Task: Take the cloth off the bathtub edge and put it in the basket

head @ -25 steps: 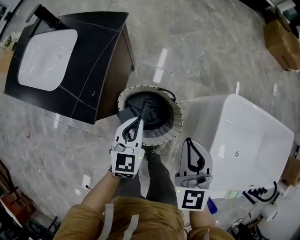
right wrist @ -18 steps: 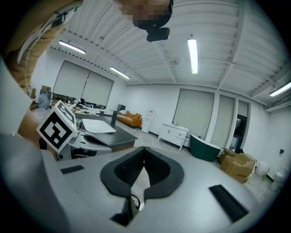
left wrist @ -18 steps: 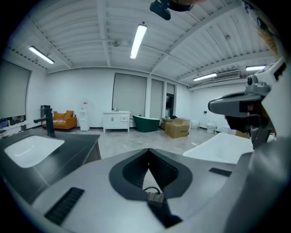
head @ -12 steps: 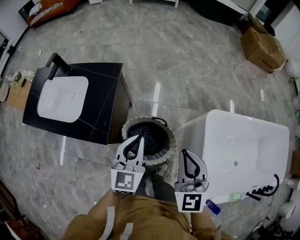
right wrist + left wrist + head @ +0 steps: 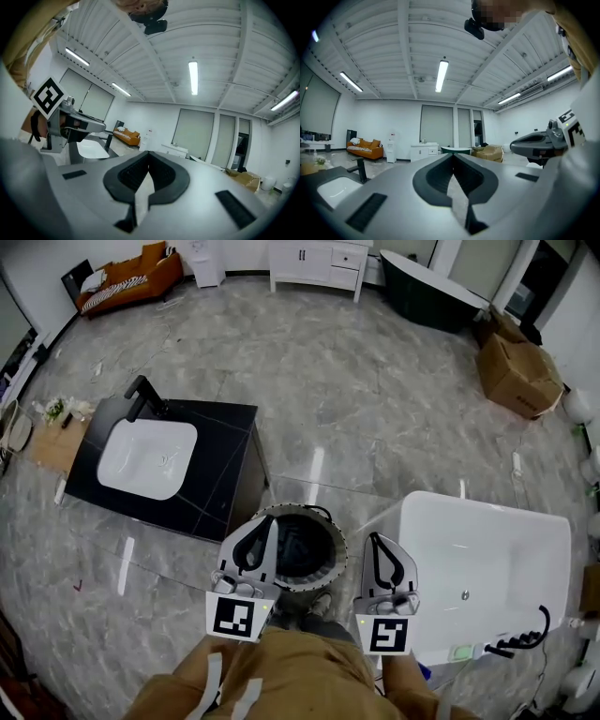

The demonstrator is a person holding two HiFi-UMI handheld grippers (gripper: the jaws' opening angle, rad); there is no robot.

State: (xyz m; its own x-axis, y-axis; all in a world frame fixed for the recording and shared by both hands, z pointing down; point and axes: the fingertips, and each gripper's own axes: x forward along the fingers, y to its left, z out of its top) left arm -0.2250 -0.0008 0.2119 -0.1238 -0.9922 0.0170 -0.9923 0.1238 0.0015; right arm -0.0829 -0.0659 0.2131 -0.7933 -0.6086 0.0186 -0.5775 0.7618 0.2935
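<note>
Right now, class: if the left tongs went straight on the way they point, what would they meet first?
Nothing close. The left tongs are shut and point level across the open room. The first thing in their line looks like the dark tub at the far end, though depth is hard to judge.

The dark cloth (image 5: 296, 542) lies bunched inside the round, pale-rimmed basket (image 5: 338, 536) on the floor, below and between the left claw (image 5: 265, 523) and right claw (image 5: 376, 540), with the white bathtub (image 5: 497, 549) just right of the right claw.
</note>
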